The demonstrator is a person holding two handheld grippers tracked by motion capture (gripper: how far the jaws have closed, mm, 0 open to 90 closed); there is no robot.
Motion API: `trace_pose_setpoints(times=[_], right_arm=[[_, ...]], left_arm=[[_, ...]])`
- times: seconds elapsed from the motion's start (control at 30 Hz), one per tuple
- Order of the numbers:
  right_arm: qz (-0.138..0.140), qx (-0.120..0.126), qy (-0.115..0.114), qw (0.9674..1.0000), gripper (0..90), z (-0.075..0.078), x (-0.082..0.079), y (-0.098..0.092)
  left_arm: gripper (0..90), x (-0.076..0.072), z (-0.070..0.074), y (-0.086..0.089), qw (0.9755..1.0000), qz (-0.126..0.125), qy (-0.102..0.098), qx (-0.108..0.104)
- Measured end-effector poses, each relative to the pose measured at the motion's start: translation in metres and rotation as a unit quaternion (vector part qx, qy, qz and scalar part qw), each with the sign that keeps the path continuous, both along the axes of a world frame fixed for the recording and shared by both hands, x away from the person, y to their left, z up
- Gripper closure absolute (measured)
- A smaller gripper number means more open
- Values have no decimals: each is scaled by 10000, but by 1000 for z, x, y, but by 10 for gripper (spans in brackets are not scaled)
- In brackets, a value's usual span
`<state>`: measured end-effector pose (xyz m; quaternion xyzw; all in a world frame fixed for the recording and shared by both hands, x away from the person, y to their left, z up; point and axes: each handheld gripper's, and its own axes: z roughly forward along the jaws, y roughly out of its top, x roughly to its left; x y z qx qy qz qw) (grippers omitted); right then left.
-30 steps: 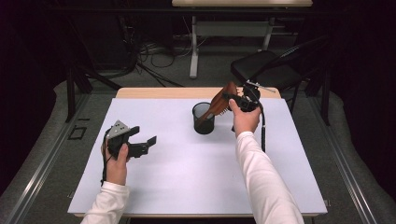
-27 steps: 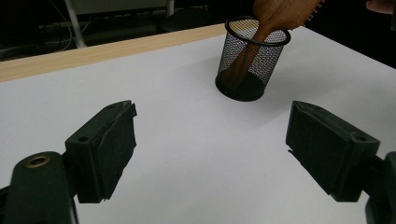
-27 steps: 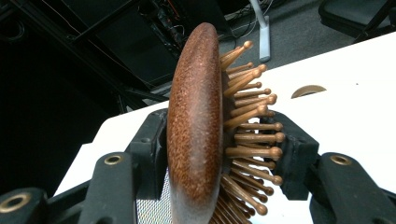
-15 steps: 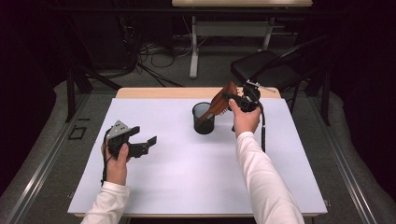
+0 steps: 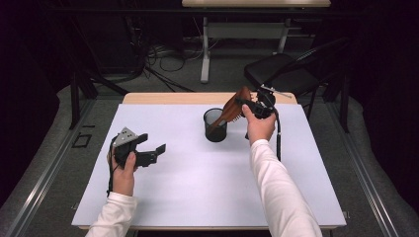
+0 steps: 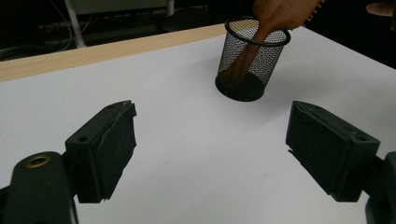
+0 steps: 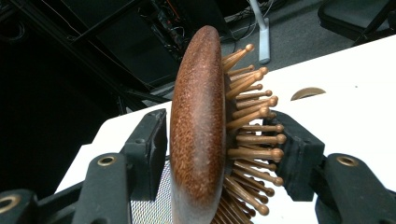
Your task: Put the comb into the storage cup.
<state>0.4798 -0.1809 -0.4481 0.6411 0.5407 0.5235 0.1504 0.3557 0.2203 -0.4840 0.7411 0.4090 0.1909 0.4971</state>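
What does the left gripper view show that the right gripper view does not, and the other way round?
Left gripper view: the left tool, open with nothing between its jaws, and the whole black mesh cup, upright, with the handle of the brown wooden hairbrush inside it.
Right gripper view: the right tool, whose jaws have just been opening, with the hairbrush head between them and its wooden pins against one pad. Whether the pads press on it I cannot tell.
Shared: the hairbrush, the cup's mesh and the white tabletop.
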Motion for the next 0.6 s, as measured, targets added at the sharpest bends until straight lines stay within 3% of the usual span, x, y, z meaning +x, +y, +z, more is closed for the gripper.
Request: trace_pose_setpoints(times=[0.37,0.6], right_arm=[[-5,-77,-25,10000,356,0,1,-1],[2,2,-172,9999,295,1,2,-2]], left_arm=[[161,0,0,0,10000,-2,4,-3],[161,0,-1,0,10000,4,13,3]])
